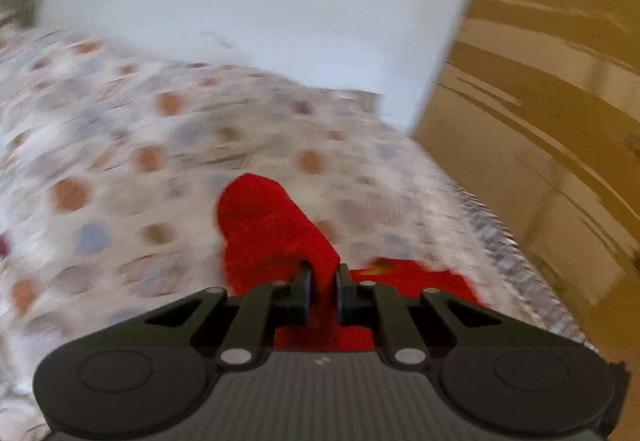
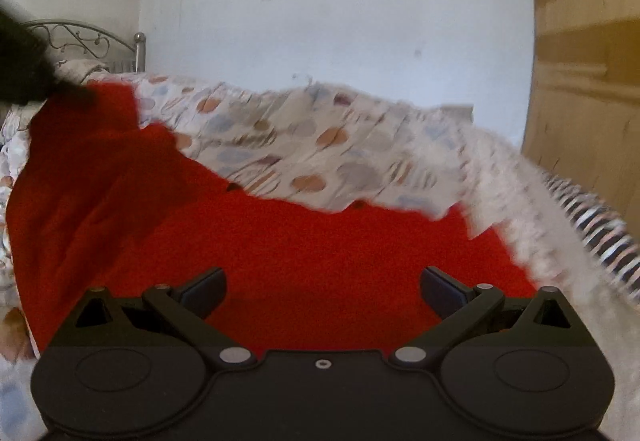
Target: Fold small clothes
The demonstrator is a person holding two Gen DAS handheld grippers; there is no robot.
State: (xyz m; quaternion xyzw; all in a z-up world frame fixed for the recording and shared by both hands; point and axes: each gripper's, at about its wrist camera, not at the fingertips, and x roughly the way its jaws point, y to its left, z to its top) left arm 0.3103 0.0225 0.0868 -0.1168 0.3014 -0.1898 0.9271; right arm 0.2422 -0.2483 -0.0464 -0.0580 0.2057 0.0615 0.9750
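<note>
Left wrist: left tongs [image 1: 323, 273] clamped on red garment [image 1: 272, 229]; right tongs [image 2: 322, 287] wide apart above it, empty.

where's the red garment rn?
The red garment lies spread on the dotted bedsheet, filling the right wrist view under the open right claw; the left claw pinches one fold.

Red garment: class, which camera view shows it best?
The right wrist view: the red garment spreads widely over the patterned bedspread. The left wrist view shows only a bunched fold pinched in the left hand-held gripper.
</note>
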